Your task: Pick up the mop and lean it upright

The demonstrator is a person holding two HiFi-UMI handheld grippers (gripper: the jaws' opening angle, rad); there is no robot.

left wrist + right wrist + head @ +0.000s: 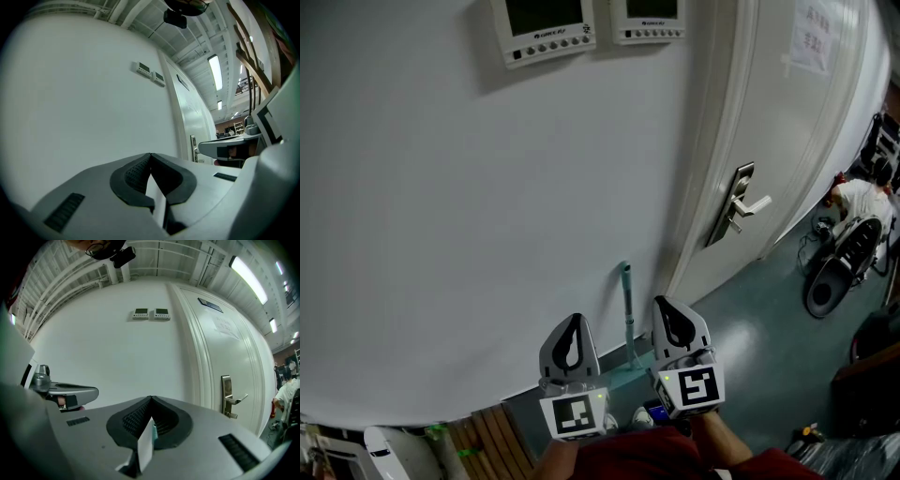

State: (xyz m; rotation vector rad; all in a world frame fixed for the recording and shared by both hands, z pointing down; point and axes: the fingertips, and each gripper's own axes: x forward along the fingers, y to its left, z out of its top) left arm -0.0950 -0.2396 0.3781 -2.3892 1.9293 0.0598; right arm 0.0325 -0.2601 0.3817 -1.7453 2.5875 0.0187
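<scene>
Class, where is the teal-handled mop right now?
In the head view, the teal-handled mop leans upright against the white wall, just left of the white door, beyond and between the left gripper and the right gripper.

The floor (741, 328) is smooth, dark grey-green, and runs along the foot of the white wall (487, 234) and the door (787, 141). On it stands the mop (627, 309), teal head down and pole upright against the wall, near the door frame. Far right, a dark round object (825, 286) (its kind unclear) rests on the floor beside a person (861, 199), and wooden slats (492, 431) lie at lower left.
</scene>
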